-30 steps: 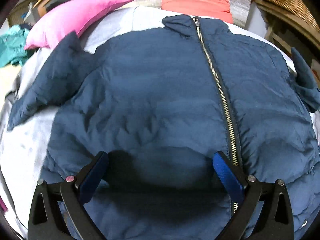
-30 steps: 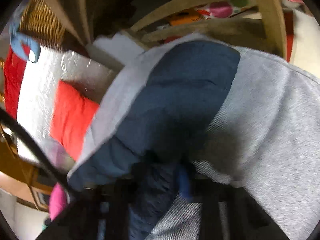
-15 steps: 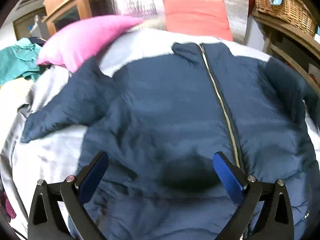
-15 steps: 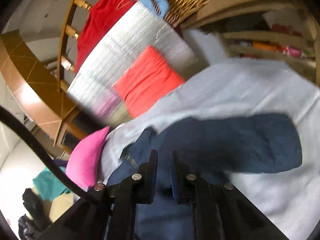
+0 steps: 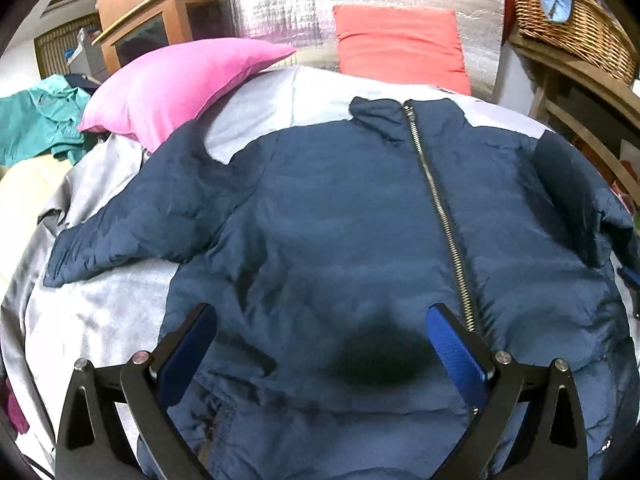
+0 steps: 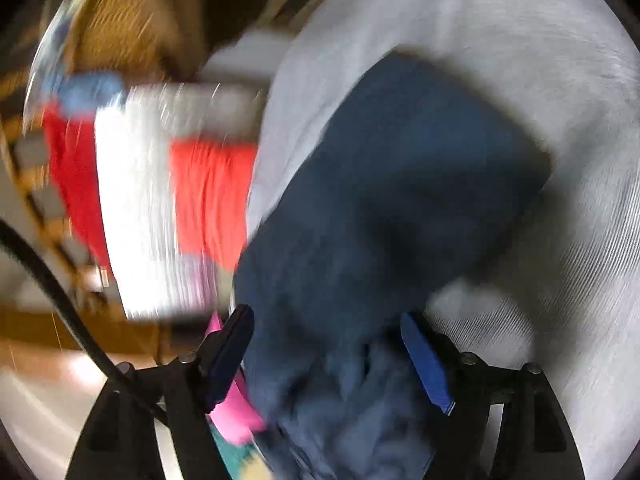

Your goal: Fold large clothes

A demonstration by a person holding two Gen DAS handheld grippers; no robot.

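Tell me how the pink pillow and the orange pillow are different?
The pink pillow lies flat on the bed, touching the jacket's sleeve; the orange pillow leans upright at the back, apart from the jacket. The pink one looks puffy and pointed; the orange one looks flatter and squarer. Both are plain-coloured.

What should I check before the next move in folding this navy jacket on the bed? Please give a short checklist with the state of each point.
1. Jacket lies front up on the grey sheet, zipper closed: ok.
2. Sleeve on the pink pillow side is spread out flat: ok.
3. Other sleeve is flat: cannot tell, the right wrist view is blurred.
4. Left gripper is open and holds nothing above the hem: ok.
5. Right gripper is free of the cloth: not ok; its jaws are opening, but the sleeve lies between them.
6. Pink pillow is clear of the jacket: not ok, the sleeve reaches its edge.
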